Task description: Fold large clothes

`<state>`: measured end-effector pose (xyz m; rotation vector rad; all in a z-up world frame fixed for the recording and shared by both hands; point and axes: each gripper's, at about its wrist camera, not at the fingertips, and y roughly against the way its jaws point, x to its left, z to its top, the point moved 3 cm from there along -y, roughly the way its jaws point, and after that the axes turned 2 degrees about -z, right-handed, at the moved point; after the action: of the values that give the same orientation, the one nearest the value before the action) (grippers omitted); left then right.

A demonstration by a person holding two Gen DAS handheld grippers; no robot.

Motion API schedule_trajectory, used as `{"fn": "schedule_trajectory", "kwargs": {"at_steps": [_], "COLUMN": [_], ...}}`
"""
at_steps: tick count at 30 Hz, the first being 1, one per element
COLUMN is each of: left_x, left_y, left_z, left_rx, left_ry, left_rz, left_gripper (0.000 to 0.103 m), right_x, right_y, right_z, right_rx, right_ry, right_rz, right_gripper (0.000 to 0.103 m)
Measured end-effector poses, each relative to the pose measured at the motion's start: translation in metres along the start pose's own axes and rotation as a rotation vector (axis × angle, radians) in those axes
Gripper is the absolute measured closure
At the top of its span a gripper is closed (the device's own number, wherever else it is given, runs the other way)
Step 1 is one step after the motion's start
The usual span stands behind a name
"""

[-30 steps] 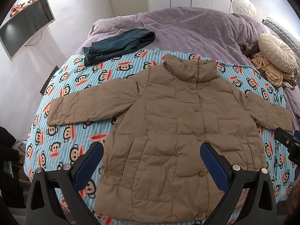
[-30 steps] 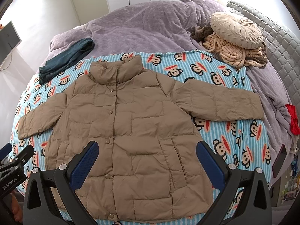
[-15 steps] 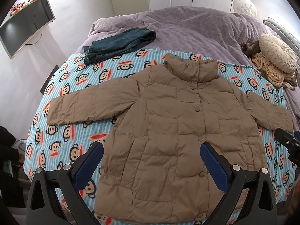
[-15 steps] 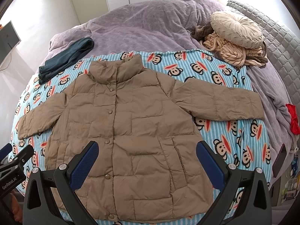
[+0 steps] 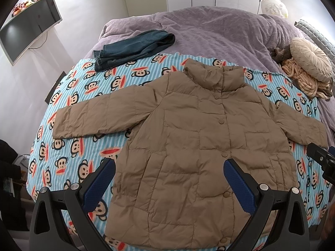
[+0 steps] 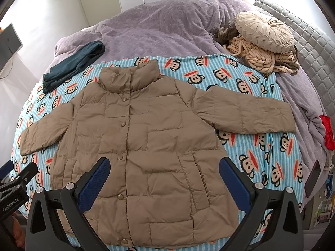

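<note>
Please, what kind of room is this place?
Most likely a bedroom: a bed with a purple blanket, a padded headboard and a round cushion. A jacket lies spread on it.

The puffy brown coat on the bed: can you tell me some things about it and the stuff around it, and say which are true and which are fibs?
1. The brown coat lies flat with both sleeves spread out. True.
2. The left gripper is pinching the coat's hem. False: its jaws are wide open above the coat, holding nothing.
3. The coat lies on a monkey blanket. True.
4. The jeans lie on top of the coat. False: they lie apart from it, beyond the coat's sleeve.
5. The right gripper is open. True.
6. The round cushion sits on the coat's collar. False: it rests on a knitted pile off to the side.
</note>
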<state>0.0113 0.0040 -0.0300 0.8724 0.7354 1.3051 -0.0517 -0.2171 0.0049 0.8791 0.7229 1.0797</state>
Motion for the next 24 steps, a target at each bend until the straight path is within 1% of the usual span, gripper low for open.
{"fn": "schedule_trajectory", "kwargs": {"at_steps": [8, 14, 15, 16, 17, 18, 20, 22, 24], "left_x": [0.0, -0.003, 0.001, 0.0, 0.0, -0.003, -0.001, 0.002, 0.006], "left_y": [0.0, -0.005, -0.017, -0.018, -0.018, -0.017, -0.014, -0.015, -0.016], "left_z": [0.0, -0.011, -0.018, -0.017, -0.02, -0.015, -0.013, -0.013, -0.012], "left_rx": [-0.003, 0.006, 0.004, -0.005, -0.004, -0.014, -0.017, -0.022, -0.019], "left_ry": [0.006, 0.006, 0.028, 0.062, 0.063, 0.141, 0.151, 0.099, 0.081], "left_rz": [-0.01, -0.01, -0.049, -0.109, -0.109, -0.248, -0.268, -0.179, -0.149], "left_gripper": [0.0, 0.0, 0.0, 0.0, 0.0, 0.0, 0.0, 0.0, 0.0], "right_x": [0.0, 0.001, 0.001, 0.002, 0.003, 0.003, 0.003, 0.004, 0.005], "right_y": [-0.001, -0.002, -0.003, -0.003, -0.003, -0.004, -0.004, -0.004, -0.006], "right_z": [0.0, -0.002, -0.002, -0.002, -0.003, -0.005, -0.006, -0.007, -0.008], "right_rx": [0.002, 0.01, 0.01, 0.011, 0.012, 0.013, 0.014, 0.016, 0.022], "right_ry": [0.0, -0.003, -0.003, -0.003, -0.002, -0.002, 0.0, 0.0, 0.001], "right_rz": [0.0, 0.0, -0.001, -0.001, -0.001, -0.001, -0.001, 0.0, 0.002], "right_gripper": [0.0, 0.0, 0.0, 0.0, 0.0, 0.0, 0.0, 0.0, 0.0]}}
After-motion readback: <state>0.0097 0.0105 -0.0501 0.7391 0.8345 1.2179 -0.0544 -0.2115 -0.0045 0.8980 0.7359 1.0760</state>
